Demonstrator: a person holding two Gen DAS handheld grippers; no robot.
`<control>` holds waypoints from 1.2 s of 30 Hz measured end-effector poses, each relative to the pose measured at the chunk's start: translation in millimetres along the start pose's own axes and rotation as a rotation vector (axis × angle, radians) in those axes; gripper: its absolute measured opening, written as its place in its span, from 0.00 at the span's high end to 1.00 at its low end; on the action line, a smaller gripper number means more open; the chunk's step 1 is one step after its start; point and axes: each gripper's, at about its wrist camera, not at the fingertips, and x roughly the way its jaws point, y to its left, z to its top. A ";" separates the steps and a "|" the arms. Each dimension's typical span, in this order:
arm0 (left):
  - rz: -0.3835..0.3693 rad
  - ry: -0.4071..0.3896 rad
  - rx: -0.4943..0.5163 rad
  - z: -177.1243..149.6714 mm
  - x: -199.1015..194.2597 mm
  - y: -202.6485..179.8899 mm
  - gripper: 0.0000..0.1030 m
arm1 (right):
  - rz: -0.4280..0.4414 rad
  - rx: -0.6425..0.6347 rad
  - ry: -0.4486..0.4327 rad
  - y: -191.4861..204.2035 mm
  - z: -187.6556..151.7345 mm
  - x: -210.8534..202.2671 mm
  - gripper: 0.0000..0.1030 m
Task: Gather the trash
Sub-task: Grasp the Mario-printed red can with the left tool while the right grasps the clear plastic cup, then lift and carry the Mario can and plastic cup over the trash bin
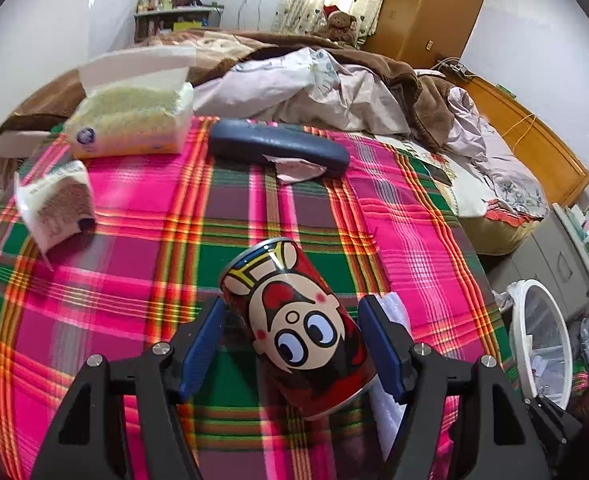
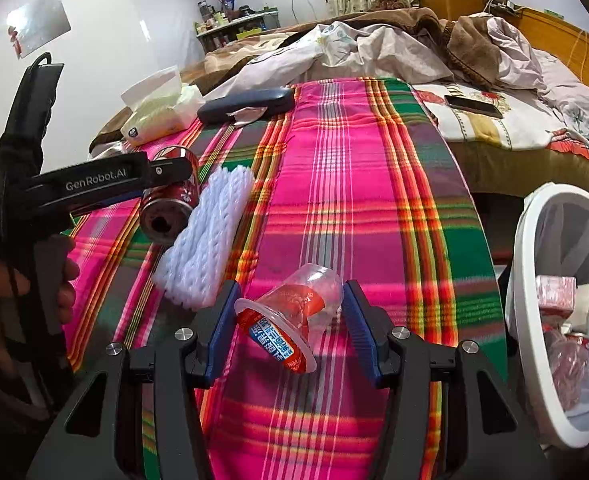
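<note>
— Starting at the left edge, what sits on the plaid blanket [image 1: 278, 224]?

— A small tissue pack [image 1: 56, 204] near the left drop-off, a larger tissue pack [image 1: 134, 120] behind it, then a dark glasses case [image 1: 278, 148] with torn paper tucked under it. The middle stripes are bare; the blanket's right edge falls toward a white bin [image 1: 538, 340].

— And the left gripper [image 1: 294, 344]?

— Spread wide around a red cartoon can [image 1: 298, 328] lying on its side. The can tilts across the gap, close to the right pad; I cannot tell whether either pad touches it. White foam netting [image 2: 210, 236] lies just right of the can.

— The right gripper [image 2: 290, 328]?

— Also spread, straddling a clear plastic cup [image 2: 294, 312] tipped over, its red peeled lid hanging. The left pad is right at the rim. The bin [image 2: 530, 320] stands beside the blanket's right edge, trash already inside.
</note>
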 end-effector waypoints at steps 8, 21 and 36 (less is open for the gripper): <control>0.010 0.045 -0.014 -3.2 15.8 -1.3 0.32 | 0.004 0.008 -0.001 -6.8 5.3 3.0 0.48; 0.072 0.013 0.022 0.6 16.5 -6.5 0.42 | 0.011 0.025 -0.004 -14.3 7.4 5.1 0.48; 0.093 -0.029 0.046 -9.9 -7.6 -9.9 0.46 | 0.018 0.032 -0.027 -17.7 8.4 0.0 0.48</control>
